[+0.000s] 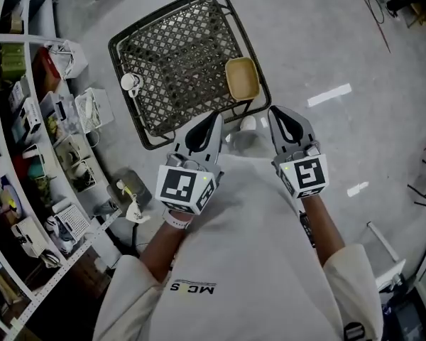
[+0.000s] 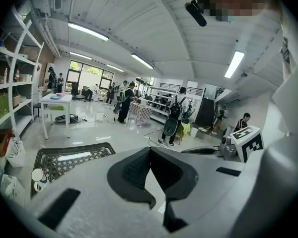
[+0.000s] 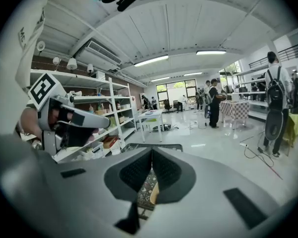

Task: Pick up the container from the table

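Note:
A shallow tan container (image 1: 242, 78) lies at the right edge of the black mesh table (image 1: 163, 69), with a small white cup (image 1: 130, 82) at the table's left edge. Both grippers are held close to the person's chest, short of the table's near edge and pointing toward it. My left gripper (image 1: 214, 116) is shut with nothing in it, and so is my right gripper (image 1: 277, 112). In the left gripper view the jaws (image 2: 150, 150) meet at the tips, with the table (image 2: 64, 160) beyond them to the left. Below the right gripper (image 3: 152, 151), a sliver of the container (image 3: 154, 192) shows.
White shelving (image 1: 28, 141) full of boxes and bags curves along the left. A grey object (image 1: 243, 139) sits on the floor by the table's near corner. Several people (image 2: 175, 115) and a white table (image 2: 54, 100) stand far off. Cables (image 1: 366, 6) lie on the floor.

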Demonstrator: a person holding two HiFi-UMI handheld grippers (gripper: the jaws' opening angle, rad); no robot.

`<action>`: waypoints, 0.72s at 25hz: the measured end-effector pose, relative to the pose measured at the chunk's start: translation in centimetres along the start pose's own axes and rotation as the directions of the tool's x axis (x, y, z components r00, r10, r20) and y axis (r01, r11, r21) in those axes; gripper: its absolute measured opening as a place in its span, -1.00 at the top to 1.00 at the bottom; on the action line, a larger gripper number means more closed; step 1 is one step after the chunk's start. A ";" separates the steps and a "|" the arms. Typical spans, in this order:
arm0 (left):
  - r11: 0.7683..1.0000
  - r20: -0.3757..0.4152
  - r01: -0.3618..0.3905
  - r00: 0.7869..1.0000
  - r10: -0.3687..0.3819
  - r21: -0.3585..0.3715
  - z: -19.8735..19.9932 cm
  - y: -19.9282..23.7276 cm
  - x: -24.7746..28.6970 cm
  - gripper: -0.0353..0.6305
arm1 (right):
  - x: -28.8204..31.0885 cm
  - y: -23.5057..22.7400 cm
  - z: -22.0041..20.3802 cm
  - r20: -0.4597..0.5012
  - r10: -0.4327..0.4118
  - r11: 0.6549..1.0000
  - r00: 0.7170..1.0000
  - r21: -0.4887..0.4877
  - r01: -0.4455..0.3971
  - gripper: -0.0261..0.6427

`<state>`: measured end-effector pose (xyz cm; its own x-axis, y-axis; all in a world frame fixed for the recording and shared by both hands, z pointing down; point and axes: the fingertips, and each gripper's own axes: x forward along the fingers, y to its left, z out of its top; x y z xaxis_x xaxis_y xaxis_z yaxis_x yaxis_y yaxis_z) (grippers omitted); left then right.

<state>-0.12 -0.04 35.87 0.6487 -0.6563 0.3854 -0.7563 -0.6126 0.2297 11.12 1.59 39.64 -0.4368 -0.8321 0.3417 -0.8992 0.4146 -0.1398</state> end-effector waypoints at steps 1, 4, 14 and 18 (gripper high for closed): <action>1.000 0.007 -0.008 1.000 0.008 0.001 0.1 -0.1 0.2 0.83 | 0.5 -0.1 -0.3 -0.010 0.016 1.000 1.000 -0.004 -0.016 0.87; 0.999 0.035 -0.034 0.999 0.035 -0.007 0.3 -0.1 0.3 0.83 | 1.5 -0.2 -1.2 -0.032 0.049 0.999 0.998 -0.017 -0.050 0.86; 0.994 0.083 -0.090 0.992 0.095 -0.062 -0.9 0.6 -0.4 0.83 | 3.4 -0.2 -2.9 -0.078 0.083 0.997 0.993 0.003 -0.083 0.86; 0.992 0.085 -0.098 0.991 0.105 -0.079 -1.5 0.9 -0.2 0.83 | 4.5 -0.6 -4.2 -0.105 0.082 0.997 0.991 -0.002 -0.082 0.86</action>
<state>-1.06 0.24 37.34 0.5708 -0.7520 0.3297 -0.8206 -0.5088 0.2603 9.79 -0.89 45.19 -0.5038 -0.7520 0.4251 -0.8600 0.4827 -0.1653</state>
